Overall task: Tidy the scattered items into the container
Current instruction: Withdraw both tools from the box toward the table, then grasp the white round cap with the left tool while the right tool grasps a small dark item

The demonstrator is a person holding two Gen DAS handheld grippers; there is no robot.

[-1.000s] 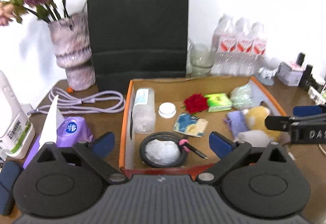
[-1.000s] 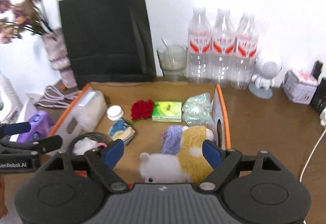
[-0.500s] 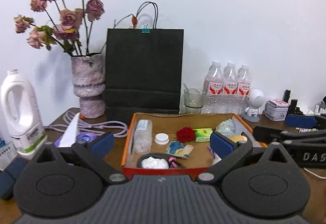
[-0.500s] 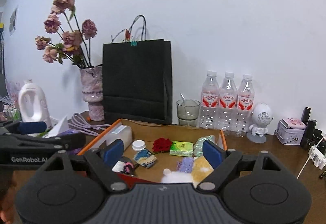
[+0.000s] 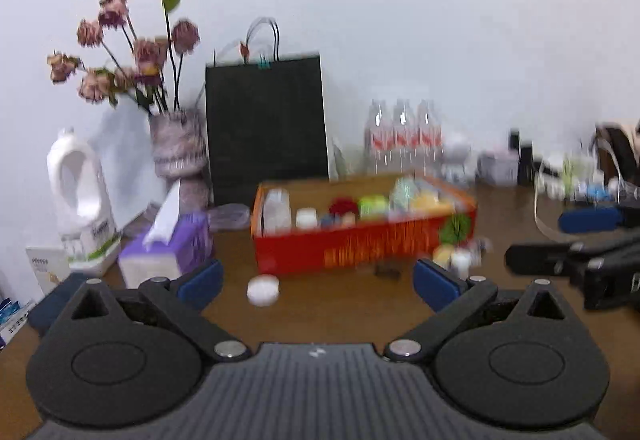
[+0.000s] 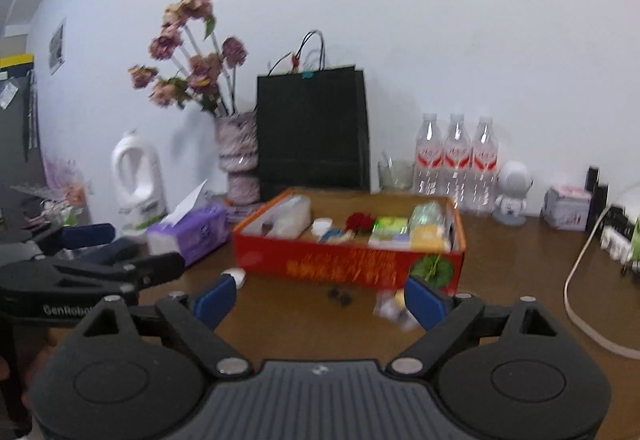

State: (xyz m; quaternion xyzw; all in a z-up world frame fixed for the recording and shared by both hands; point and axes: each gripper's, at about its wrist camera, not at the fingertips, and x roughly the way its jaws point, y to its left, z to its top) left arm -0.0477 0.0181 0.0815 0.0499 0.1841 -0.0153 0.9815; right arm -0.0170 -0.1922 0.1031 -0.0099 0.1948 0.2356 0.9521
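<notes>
The left gripper [image 5: 318, 282] had a black plastic body with a ribbed grey panel in the middle, and two round black housings, each marked with a shallow oval. Two silver screws sat at the roots of its black linkage bars. Its fingers [image 5: 434, 284] carried blue pads. The right gripper [image 6: 318, 298] looked the same. White letters "GenRobo" stood on the left gripper's side, in the right wrist view.

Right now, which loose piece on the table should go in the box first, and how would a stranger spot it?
Find the red cardboard box in front of the black paper bag. On the bare wooden table just before the box's left front corner lies a small white round cap, flat and disc-shaped, unlike the blurred yellowish bits by the right corner.
</notes>
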